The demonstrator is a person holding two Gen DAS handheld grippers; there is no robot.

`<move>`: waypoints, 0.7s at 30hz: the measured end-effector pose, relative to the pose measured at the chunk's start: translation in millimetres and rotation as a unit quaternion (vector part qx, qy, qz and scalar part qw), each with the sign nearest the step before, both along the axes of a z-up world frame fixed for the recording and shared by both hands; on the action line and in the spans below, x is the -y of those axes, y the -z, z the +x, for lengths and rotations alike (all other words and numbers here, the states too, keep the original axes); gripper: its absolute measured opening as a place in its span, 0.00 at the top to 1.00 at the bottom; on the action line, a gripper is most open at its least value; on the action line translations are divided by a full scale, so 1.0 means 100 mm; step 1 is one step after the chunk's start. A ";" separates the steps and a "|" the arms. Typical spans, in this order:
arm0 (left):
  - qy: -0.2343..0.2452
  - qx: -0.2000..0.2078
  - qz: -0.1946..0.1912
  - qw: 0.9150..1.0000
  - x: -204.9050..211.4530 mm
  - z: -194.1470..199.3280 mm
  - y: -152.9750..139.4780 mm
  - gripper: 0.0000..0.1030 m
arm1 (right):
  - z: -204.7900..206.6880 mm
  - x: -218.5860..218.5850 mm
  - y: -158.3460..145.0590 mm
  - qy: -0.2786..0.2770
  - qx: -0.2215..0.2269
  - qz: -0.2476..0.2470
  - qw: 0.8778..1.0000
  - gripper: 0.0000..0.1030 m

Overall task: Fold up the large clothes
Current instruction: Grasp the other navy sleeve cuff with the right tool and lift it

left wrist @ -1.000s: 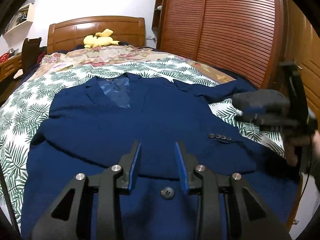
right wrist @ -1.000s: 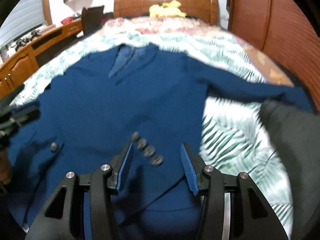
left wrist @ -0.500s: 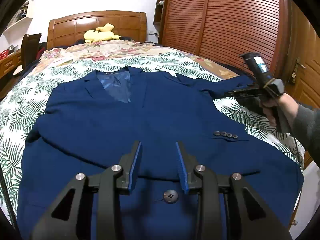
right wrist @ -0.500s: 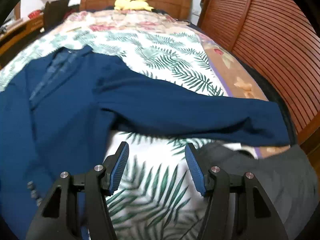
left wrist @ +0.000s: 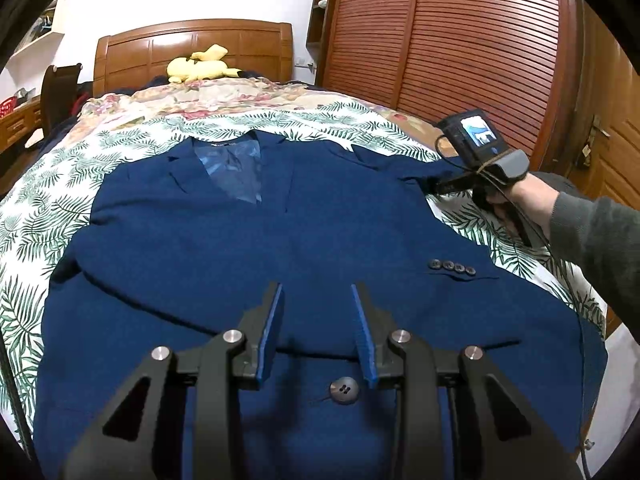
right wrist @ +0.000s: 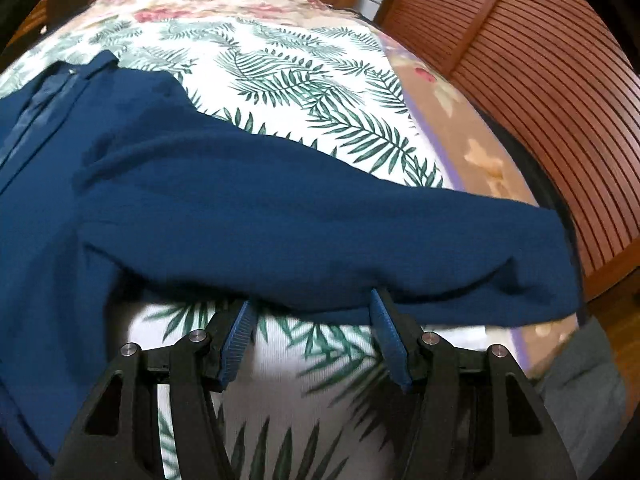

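Perhaps the released right tongs [right wrist: 312, 312] – just closing, empty, at the sleeve [right wrist: 320, 216] edge – risked pinching bedsheet [right wrist: 304, 80] too; left tongs [left wrist: 318, 300] hovered released.

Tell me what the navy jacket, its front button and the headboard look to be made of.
Jacket: matte woven suiting, likely wool or a blend; fine grainy weave, soft creases, shinier satin-like lining at the collar.
Front button: dark, smooth, probably plastic or resin; slight sheen, four holes.
Headboard: varnished wood; warm brown panels with glossy highlights.
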State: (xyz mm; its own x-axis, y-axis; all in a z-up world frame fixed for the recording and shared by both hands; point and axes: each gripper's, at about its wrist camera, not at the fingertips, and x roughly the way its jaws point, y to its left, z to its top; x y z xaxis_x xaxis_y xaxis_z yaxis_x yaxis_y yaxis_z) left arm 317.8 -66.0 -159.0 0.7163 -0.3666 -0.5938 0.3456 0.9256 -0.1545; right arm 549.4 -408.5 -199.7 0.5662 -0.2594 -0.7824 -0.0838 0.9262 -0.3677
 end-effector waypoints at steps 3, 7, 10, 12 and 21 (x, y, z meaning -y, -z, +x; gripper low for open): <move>0.001 -0.001 -0.001 1.000 0.00 -0.01 0.00 0.68 | 0.04 -0.10 -0.07 -0.009 0.020 -0.015 1.000 0.93; 0.002 -0.003 -0.001 1.000 -0.01 -0.01 0.00 0.68 | -0.04 -0.26 -0.35 -0.016 0.082 -0.013 0.996 0.99; 0.001 -0.005 -0.001 1.000 -0.02 -0.01 0.02 0.68 | -0.15 -0.39 -0.67 -0.033 0.128 0.015 0.991 0.99; -0.001 -0.007 -0.003 1.000 -0.03 -0.01 0.02 0.68 | -0.30 -0.54 -0.95 -0.063 0.161 0.046 0.984 0.99; -0.001 -0.002 0.001 1.000 -0.03 -0.04 0.01 0.68 | -0.89 -1.24 -0.99 -0.180 0.110 0.091 0.973 0.99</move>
State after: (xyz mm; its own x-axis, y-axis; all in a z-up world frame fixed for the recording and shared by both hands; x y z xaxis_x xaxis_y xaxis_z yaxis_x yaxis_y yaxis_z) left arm 314.0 -63.3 -159.5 0.7147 -0.3640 -0.5972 0.3425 0.9266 -0.1550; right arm 459.9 -284.8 -100.6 0.7537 0.1175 -0.6466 -0.3521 0.9030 -0.2463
